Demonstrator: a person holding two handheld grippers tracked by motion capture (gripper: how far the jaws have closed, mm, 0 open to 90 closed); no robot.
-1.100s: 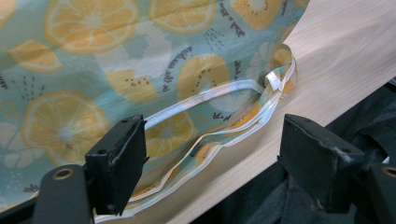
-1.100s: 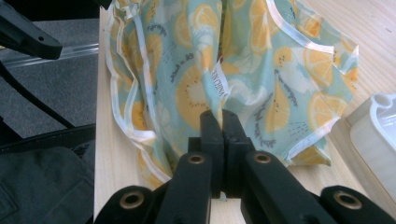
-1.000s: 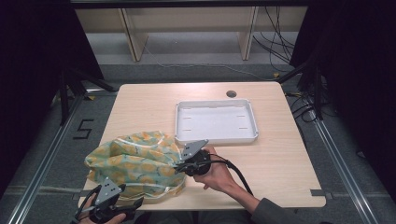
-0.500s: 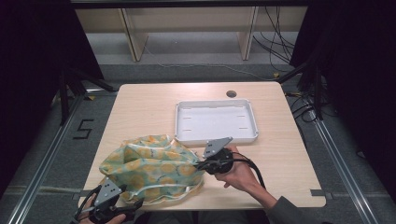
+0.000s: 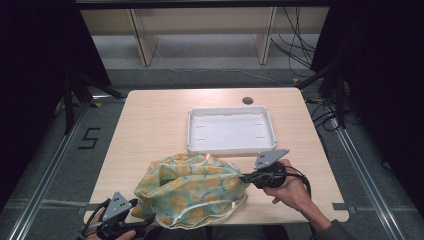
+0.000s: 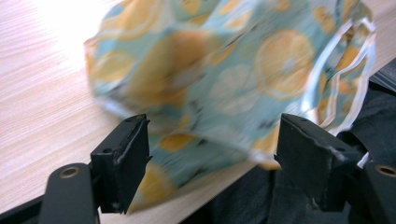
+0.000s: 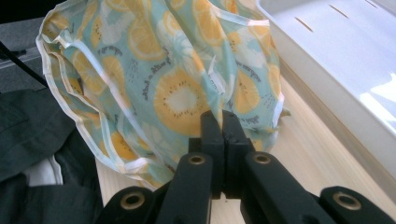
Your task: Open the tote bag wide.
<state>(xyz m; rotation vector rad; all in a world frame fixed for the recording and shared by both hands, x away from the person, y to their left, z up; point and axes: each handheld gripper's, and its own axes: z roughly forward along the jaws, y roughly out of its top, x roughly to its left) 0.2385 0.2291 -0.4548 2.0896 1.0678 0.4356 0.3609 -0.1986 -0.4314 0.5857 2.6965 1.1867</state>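
- Two hand-held grippers are at work at the near edge of a light wooden bench (image 5: 150,120), one at each side of a patterned cloth.
- The cloth (image 5: 192,187), pale teal with orange and lemon slices and a white hem, lies bunched on the near half of the bench; its near edge hangs over the bench's front edge.
- In the left gripper view the cloth (image 6: 219,79) shows blurred, with white-edged folds at the right.
- The right gripper (image 5: 246,177) is at the cloth's right end, held in a hand (image 5: 292,192) that comes in from the lower right.
- In the right gripper view the right gripper (image 7: 222,122) has its fingers pressed together with no gap, pinching a fold of the cloth (image 7: 177,79) just above the bench surface.
- The left gripper (image 5: 142,222) sits at the front left corner of the bench, just beside the cloth's lower left edge.
- In the left gripper view the left gripper (image 6: 212,144) has its fingers spread wide, with the cloth's overhanging edge between them; they grip nothing.
- A white tray (image 5: 231,147) stands further back on the bench, just behind the cloth; whether the two touch cannot be told.
- In the right gripper view the tray (image 7: 336,79) runs along the right, just beside the cloth.
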